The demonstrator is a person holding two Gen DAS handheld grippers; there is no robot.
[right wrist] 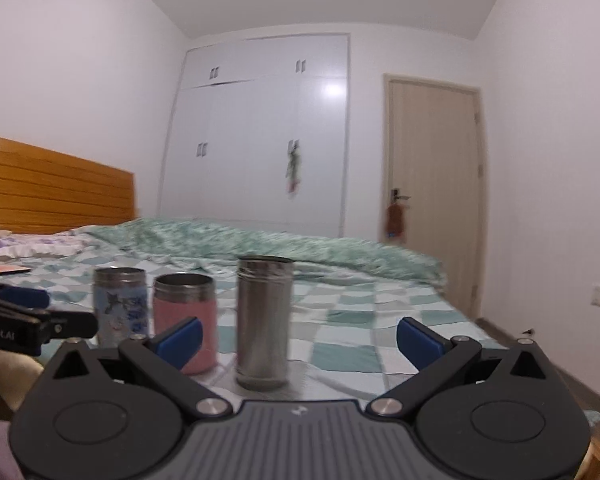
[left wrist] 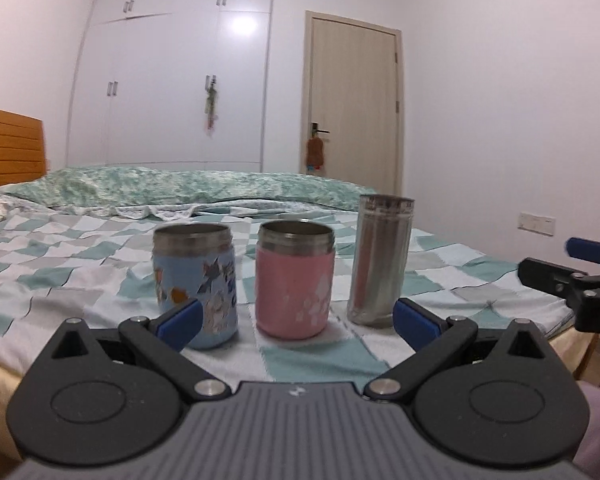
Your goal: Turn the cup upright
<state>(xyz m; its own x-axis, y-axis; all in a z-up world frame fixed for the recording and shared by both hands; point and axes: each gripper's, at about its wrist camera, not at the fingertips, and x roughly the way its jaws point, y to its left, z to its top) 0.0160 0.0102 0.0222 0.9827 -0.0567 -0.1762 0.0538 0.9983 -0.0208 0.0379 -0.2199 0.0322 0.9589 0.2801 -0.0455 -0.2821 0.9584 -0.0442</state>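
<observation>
Steel cup (right wrist: 263,322) brushed metal; bedsheet (left wrist: 60,256) cloth.

Evenly lit by soft indoor light from overhead, with a bright round glare patch on the glossy wardrobe (left wrist: 172,72) doors in both views. Mildly soft throughout, slightly smeared around the door (right wrist: 434,196) and the steel cup (right wrist: 263,322). Strongly bowed by the fisheye, dark at the top corners, only faint shadows on the checked bedspread (left wrist: 80,264).
</observation>
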